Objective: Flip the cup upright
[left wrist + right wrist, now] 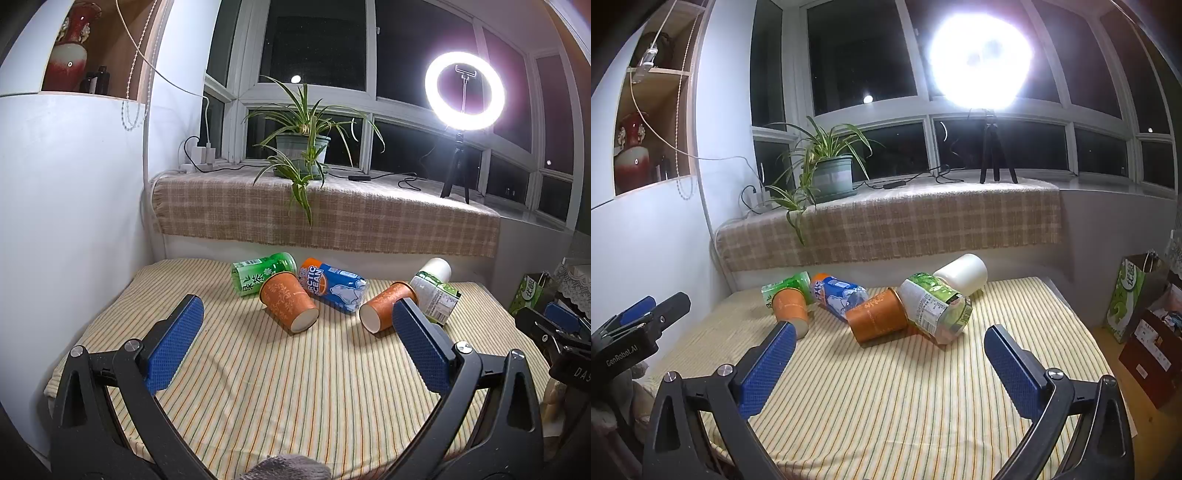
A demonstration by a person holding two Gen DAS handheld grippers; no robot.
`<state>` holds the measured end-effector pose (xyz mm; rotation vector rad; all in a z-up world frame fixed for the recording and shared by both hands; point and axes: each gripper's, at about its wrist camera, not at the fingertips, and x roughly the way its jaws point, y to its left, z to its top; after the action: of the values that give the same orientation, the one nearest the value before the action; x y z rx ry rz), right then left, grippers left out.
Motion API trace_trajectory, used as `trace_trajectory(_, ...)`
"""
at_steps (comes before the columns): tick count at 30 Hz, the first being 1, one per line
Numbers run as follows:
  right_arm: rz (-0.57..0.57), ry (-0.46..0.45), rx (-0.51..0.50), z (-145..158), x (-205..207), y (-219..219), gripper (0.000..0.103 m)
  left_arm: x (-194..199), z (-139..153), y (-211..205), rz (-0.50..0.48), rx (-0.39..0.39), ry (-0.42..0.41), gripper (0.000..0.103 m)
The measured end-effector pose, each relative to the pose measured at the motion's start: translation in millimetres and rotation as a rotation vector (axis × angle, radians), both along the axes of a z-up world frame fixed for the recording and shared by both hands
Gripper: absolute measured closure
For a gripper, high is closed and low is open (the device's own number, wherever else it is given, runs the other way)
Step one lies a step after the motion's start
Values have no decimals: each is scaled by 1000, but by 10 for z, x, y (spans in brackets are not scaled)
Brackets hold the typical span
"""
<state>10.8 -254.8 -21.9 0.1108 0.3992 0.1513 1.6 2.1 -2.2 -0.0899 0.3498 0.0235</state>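
Note:
Two orange paper cups lie on their sides on the striped cloth. The left cup (288, 301) (790, 306) has its base toward me. The right cup (386, 306) (877, 314) lies next to a white-capped bottle. My left gripper (297, 308) is open and empty, held short of both cups; its right finger tip overlaps the right cup in view. My right gripper (890, 336) is open and empty, just short of the right cup.
A green tea bottle (262, 273), a blue Arctic Ocean bottle (334, 284) and a white-capped bottle (434, 288) lie among the cups. A potted plant (303, 151) and a ring light (463, 90) stand on the sill behind. Bags (1134, 299) stand at the right.

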Motion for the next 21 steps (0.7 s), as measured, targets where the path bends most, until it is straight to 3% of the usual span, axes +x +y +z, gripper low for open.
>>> trace_trajectory(21, 3, 8, 3, -33, 22, -8, 0, 13, -17, -11, 1, 1, 1, 0)
